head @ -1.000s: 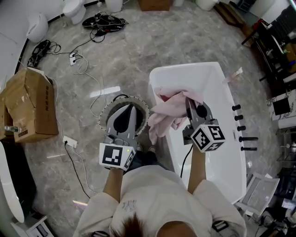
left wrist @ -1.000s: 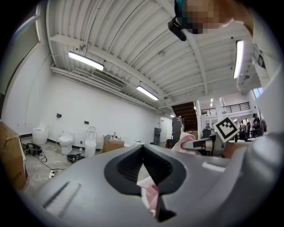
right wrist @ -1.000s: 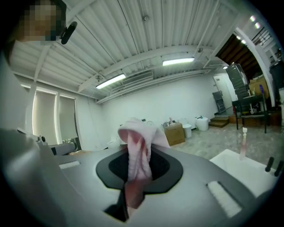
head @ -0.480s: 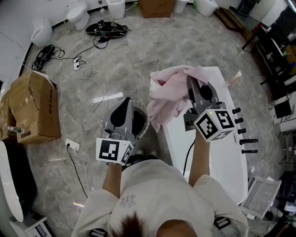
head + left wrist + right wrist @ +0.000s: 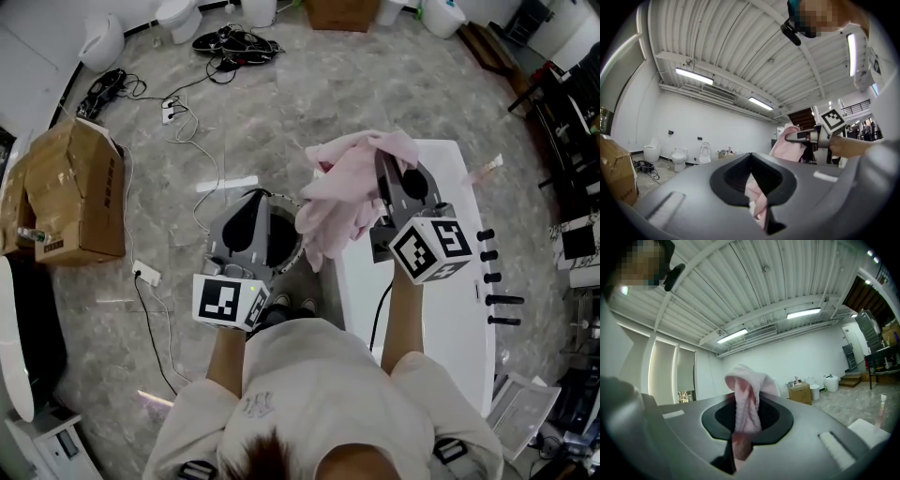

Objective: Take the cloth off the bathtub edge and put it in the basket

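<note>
The pink cloth [image 5: 343, 191] hangs bunched in the air over the near left rim of the white bathtub [image 5: 441, 309]. My right gripper [image 5: 382, 161] is shut on its top fold; in the right gripper view the cloth [image 5: 750, 380] fills the gap between that gripper's [image 5: 740, 399] jaws. My left gripper [image 5: 258, 195] is shut and holds nothing, hovering over the round basket [image 5: 298, 247], which it mostly hides. In the left gripper view, past that gripper's [image 5: 750, 154] closed tips, the cloth [image 5: 786, 149] dangles from the right gripper [image 5: 788, 137].
A cardboard box [image 5: 70, 192] stands on the marble floor at the left. Cables and a power strip [image 5: 173, 108] trail behind the basket. Toilets [image 5: 178, 11] line the far wall. Black tap handles [image 5: 492, 281] sit along the tub's right side.
My right gripper has risen and lifted the cloth clear of the tub rim. The cloth now hangs free beside the basket. The left gripper rose slightly over the basket.
</note>
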